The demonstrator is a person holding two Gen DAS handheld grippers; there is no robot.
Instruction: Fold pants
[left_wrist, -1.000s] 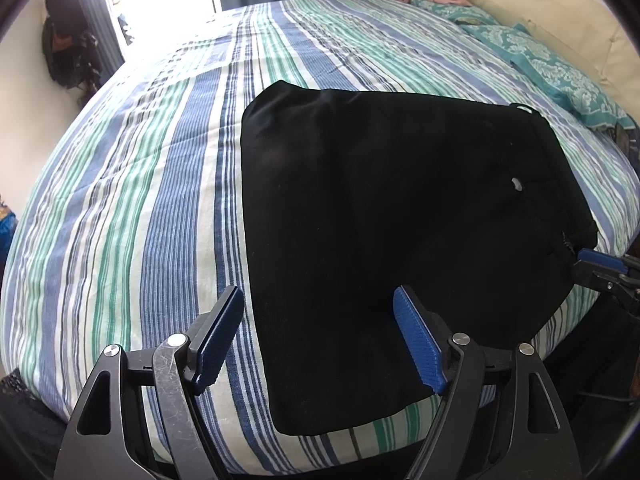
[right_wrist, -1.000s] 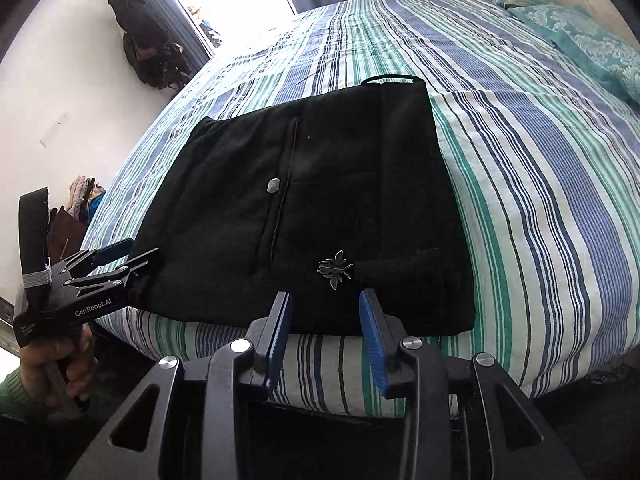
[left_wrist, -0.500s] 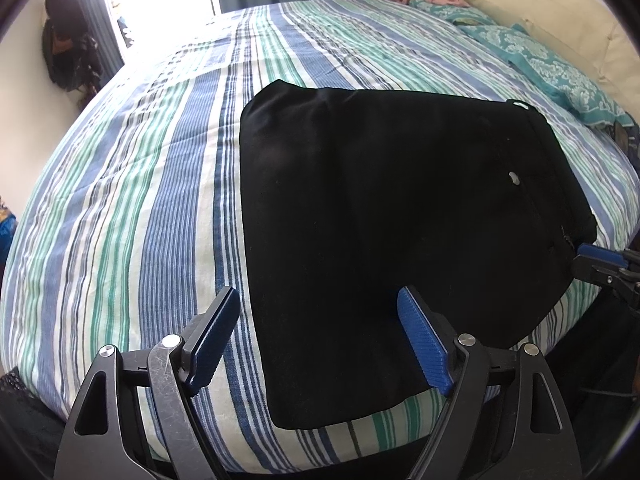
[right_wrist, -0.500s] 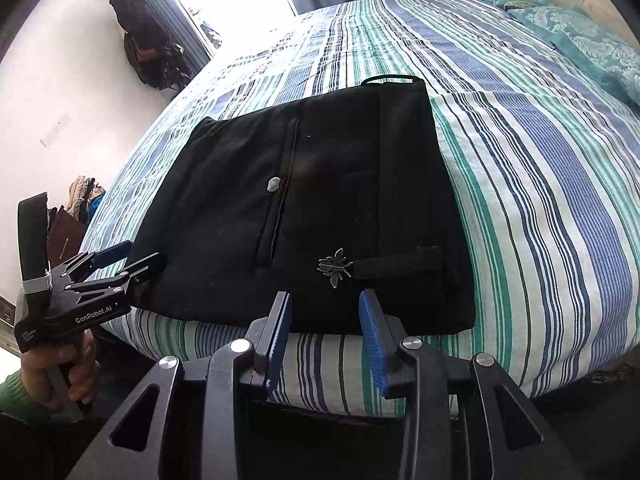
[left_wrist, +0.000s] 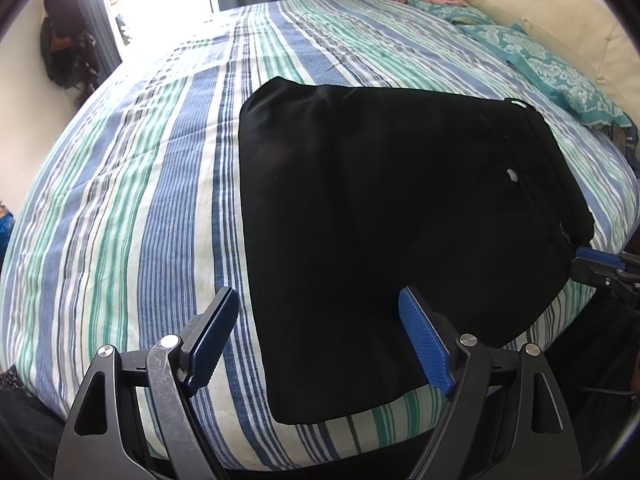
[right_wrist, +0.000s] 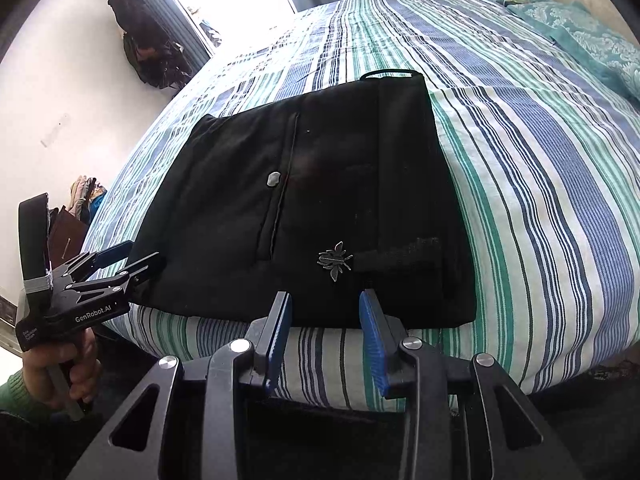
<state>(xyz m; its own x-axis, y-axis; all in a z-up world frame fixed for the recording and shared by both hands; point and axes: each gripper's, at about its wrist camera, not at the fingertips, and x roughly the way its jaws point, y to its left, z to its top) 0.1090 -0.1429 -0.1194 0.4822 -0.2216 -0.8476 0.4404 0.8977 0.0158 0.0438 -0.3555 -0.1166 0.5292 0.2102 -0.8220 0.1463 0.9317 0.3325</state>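
Black pants [left_wrist: 392, 216] lie as a squarish folded packet on the striped bed [left_wrist: 132, 208], near its front edge. They sit just ahead of both claws.

Left claw [left_wrist: 320, 340]: jaws wide apart, nothing between the pads; it hangs above the packet's near left corner without touching. Right claw [right_wrist: 324, 332]: jaws partly apart, empty, just short of the packet's near edge, below the metal insect charm [right_wrist: 335, 260]. A hand [right_wrist: 60, 372] grips the left claw's handle.

Judgement: fold looks largely done; one more fold or a smoothing pass may remain.

Risks:
- The packet reaches close to the bed edge. A pull toward the claws could drag it off.
- Pinching only the top layer would peel the stack open.
- The charm, pocket button [right_wrist: 273, 179] or waist loop [right_wrist: 386, 73] could snag a pad and skew the layers.
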